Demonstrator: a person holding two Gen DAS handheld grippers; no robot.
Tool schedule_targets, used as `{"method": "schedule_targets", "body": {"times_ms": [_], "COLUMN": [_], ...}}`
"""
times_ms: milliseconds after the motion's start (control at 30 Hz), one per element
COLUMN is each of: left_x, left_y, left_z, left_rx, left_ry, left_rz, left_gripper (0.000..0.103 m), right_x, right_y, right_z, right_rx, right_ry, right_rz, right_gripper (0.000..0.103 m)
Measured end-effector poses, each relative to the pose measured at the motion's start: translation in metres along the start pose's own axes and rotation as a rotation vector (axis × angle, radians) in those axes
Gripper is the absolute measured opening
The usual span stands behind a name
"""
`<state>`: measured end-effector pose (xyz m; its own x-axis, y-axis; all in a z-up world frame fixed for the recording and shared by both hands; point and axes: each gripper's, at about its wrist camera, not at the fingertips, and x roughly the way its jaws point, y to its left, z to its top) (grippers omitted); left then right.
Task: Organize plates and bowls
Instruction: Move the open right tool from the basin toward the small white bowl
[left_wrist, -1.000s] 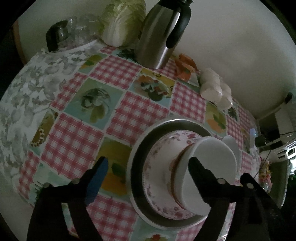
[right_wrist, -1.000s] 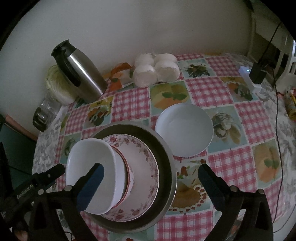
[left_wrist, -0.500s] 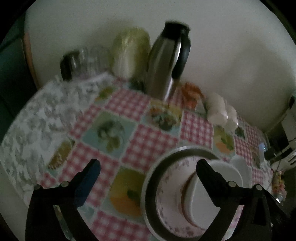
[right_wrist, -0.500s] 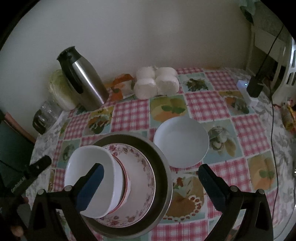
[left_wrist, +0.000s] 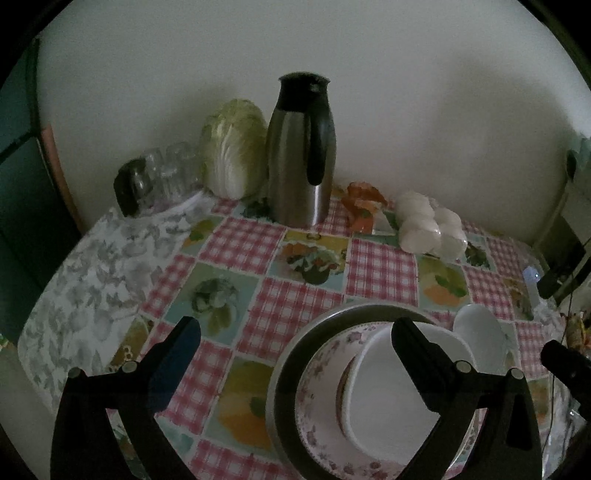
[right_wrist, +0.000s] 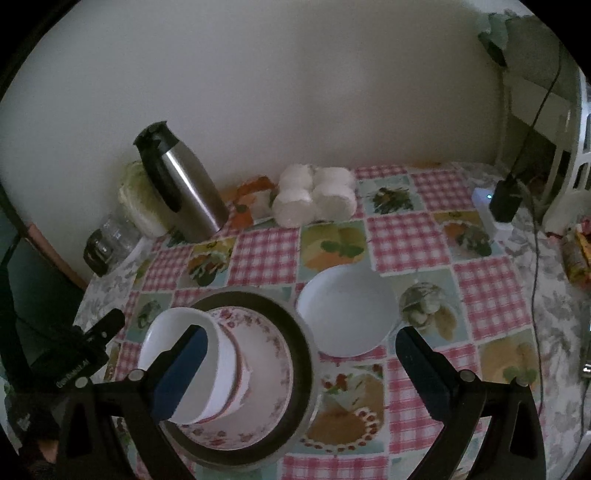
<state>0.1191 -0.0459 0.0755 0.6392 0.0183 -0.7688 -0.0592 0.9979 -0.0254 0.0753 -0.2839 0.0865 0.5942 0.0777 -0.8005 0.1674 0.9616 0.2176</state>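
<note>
A metal pan (right_wrist: 303, 354) holds a floral plate (right_wrist: 269, 365), and a white bowl (right_wrist: 218, 362) sits stacked on it atop a red-rimmed bowl. The same stack shows in the left wrist view: pan (left_wrist: 284, 369), plate (left_wrist: 317, 387), bowl (left_wrist: 380, 398). A separate white bowl (right_wrist: 347, 314) rests on the tablecloth right of the pan; it also shows in the left wrist view (left_wrist: 480, 336). My left gripper (left_wrist: 295, 343) is open and empty, above and left of the stack. My right gripper (right_wrist: 299, 350) is open and empty, over the pan's right rim.
A steel thermos (right_wrist: 181, 188), a cabbage (left_wrist: 236, 147), glass jars (left_wrist: 159, 177), packed white rolls (right_wrist: 314, 199) and an orange wrapper (left_wrist: 362, 203) stand along the back wall. A charger and cables (right_wrist: 502, 199) lie at the right edge.
My left gripper has let go of the white bowl, lifted and drawn back from the stack. My right gripper has risen slightly and stays open.
</note>
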Motion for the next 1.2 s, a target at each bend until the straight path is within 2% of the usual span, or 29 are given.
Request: {"method": "schedule_targets", "body": {"times_ms": [100, 233, 467, 633, 800, 900, 1067, 1200], "left_x": [-0.007, -0.015, -0.025, -0.028, -0.036, -0.034, -0.023, -0.018], "left_y": [-0.003, -0.009, -0.037, -0.063, -0.086, -0.098, -0.114, -0.128], "left_z": [0.002, 0.003, 0.001, -0.001, 0.001, 0.004, 0.01, 0.015], "left_rx": [-0.024, -0.045, -0.034, 0.033, 0.111, 0.125, 0.122, 0.169], "left_ry": [-0.025, -0.051, -0.074, -0.068, -0.078, -0.043, 0.045, 0.054], "left_rz": [-0.018, -0.034, -0.108, -0.149, -0.184, -0.207, -0.232, -0.215], "left_gripper": [0.103, 0.103, 0.103, 0.103, 0.103, 0.103, 0.103, 0.103], "right_x": [-0.004, -0.007, -0.016, -0.008, 0.003, 0.013, 0.022, 0.029], "right_y": [-0.011, -0.032, -0.056, -0.078, -0.088, -0.093, -0.1, -0.113], "right_z": [0.001, 0.002, 0.001, -0.002, -0.004, -0.004, 0.001, 0.006], "right_rx": [0.009, 0.037, 0.029, 0.098, 0.126, 0.114, 0.079, 0.115], "right_ry": [0.001, 0.011, 0.008, 0.04, 0.07, 0.097, 0.096, 0.079], "right_rz": [-0.033, -0.03, -0.085, -0.003, 0.035, 0.039, -0.02, -0.025], "right_gripper": [0.103, 0.103, 0.103, 0.103, 0.103, 0.103, 0.103, 0.103]}}
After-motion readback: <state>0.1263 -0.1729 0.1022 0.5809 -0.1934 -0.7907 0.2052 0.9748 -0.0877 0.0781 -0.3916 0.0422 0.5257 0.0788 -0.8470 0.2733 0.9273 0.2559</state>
